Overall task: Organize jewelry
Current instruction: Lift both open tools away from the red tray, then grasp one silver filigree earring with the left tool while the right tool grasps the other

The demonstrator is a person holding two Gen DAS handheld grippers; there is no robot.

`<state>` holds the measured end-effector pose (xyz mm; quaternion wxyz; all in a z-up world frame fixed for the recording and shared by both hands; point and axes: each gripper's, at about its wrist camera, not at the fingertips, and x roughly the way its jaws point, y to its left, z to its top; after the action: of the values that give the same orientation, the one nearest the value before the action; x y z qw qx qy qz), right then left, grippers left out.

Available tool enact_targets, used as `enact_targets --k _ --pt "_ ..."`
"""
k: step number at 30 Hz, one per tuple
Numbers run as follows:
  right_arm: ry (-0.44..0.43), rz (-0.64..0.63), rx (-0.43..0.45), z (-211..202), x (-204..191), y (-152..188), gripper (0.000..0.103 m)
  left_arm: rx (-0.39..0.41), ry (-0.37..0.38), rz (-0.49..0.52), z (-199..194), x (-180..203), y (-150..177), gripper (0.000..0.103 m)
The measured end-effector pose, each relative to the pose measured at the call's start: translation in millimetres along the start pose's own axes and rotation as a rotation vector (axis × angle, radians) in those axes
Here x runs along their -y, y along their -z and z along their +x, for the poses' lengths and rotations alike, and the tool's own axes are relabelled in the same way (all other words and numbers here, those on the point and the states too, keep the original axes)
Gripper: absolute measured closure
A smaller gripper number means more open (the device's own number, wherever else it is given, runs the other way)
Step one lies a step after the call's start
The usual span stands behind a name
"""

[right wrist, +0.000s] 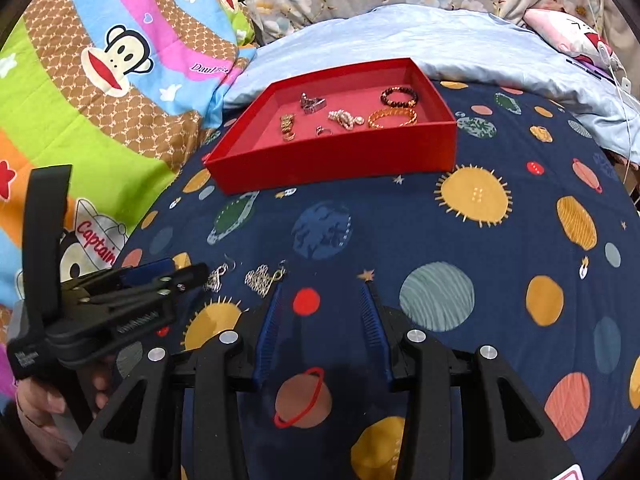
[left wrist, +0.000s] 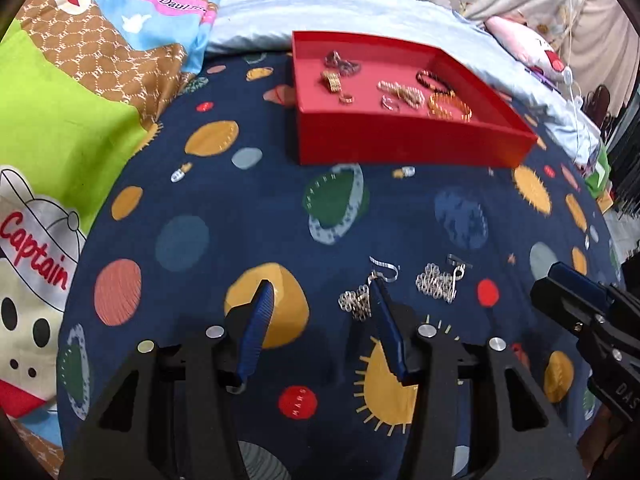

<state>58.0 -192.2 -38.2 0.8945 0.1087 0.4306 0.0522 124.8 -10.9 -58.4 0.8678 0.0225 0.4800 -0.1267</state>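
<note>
Navy planet bedspread (left wrist: 248, 208) carries two silver earrings (left wrist: 438, 282); our left claw (left wrist: 324, 296) and right claw (right wrist: 322, 294) gape empty, red box (left wrist: 400, 148) well beyond.

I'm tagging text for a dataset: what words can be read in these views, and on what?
"Captain": cartoon hat on the bedsheet.
"MARS": red planet on the navy space-print cloth.
"Daul…": pink stripe of the sheet, cut off.
"DAS…": right gripper body, cut off.
Label on left gripper: too blurred.

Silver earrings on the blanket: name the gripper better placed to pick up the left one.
Left. The left gripper is open, one fingertip already beside the left earring. The right gripper sits past the other earring, farther away.
</note>
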Motion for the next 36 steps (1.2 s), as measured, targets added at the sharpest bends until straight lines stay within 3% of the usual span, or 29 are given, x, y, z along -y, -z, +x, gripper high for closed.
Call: enact_targets --k 11,12,15,19,21,26,27,34,36 --pt "-0.013 0.0 -0.005 4.0 -4.8 -0.2 0.063 0.018 0.012 0.057 6.2 20.3 1.9 0.058" --pt "-0.014 0.001 -0.006 4.5 -5.1 -0.4 0.063 0.021 0.009 0.066 6.4 22.0 2.3 0.059" --pt "-0.017 -0.001 -0.01 5.8 -5.4 -0.2 0.063 0.026 0.014 0.077 5.3 23.7 3.4 0.078" --pt "-0.024 -0.008 -0.017 8.5 -8.6 0.0 0.063 0.02 0.05 0.067 3.2 22.1 4.5 0.08" --pt "-0.03 -0.015 -0.022 11.2 -11.2 -0.7 0.063 0.024 0.056 0.07 1.9 22.7 7.0 0.088" --pt "-0.047 -0.04 -0.034 21.9 -21.1 -3.9 0.063 0.02 0.066 0.052 -2.0 18.9 8.2 0.09" --pt "-0.05 -0.047 -0.036 24.7 -23.4 -5.2 0.064 0.022 0.069 0.048 -3.6 17.3 8.2 0.1" --pt "-0.06 -0.064 -0.054 44.3 -31.0 -13.5 0.067 0.03 0.077 0.02 -11.0 4.6 5.9 0.099" --pt "-0.061 -0.065 -0.066 50.7 -31.8 -13.9 0.074 0.033 0.081 0.011 -13.3 0.5 5.4 0.099"
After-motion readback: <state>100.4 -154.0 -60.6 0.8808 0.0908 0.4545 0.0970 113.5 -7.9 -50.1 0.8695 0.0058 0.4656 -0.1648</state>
